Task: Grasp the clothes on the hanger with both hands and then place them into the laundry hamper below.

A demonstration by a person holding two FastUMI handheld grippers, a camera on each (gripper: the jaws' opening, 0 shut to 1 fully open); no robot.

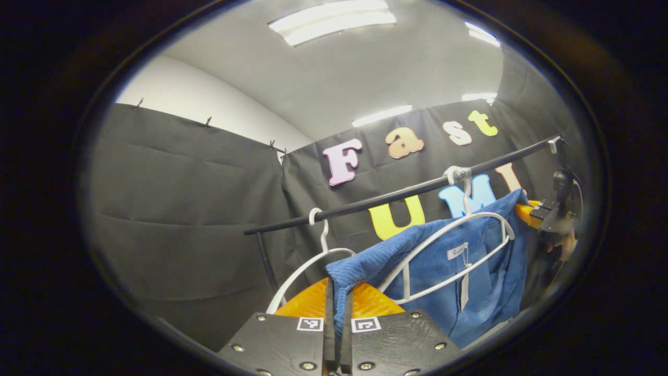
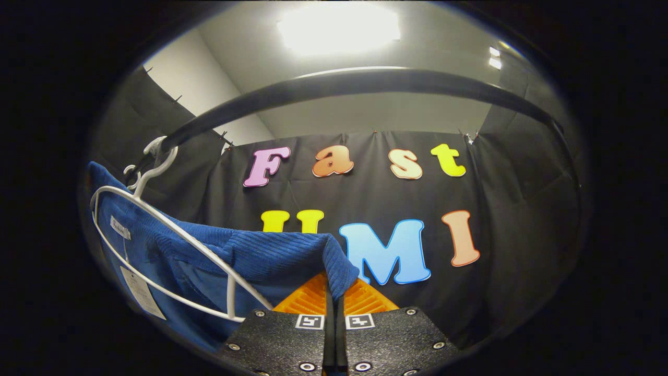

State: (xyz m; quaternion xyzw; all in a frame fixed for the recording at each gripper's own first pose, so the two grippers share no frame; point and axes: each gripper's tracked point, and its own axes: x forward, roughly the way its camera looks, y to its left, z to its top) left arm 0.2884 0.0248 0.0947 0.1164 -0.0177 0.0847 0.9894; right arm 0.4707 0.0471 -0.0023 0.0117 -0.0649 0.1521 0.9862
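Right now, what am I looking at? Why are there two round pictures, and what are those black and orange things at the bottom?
These are two cameras, each riding on a hand-held grabbing tool that a person carries, one in each hand. The left gripper view looks along the left gripper; the right gripper view looks along the right gripper. The black plates with orange fingers at the bottom are each tool's own pinching parts.

Both tools are pinched shut on a blue ribbed garment, one at each shoulder. It hangs on a white hanger hooked over a black rail. A second white hanger hangs bare beside it. A paper tag dangles inside the garment. At the far right of the left gripper view you can spot the other tool and a bit of the person's hand.
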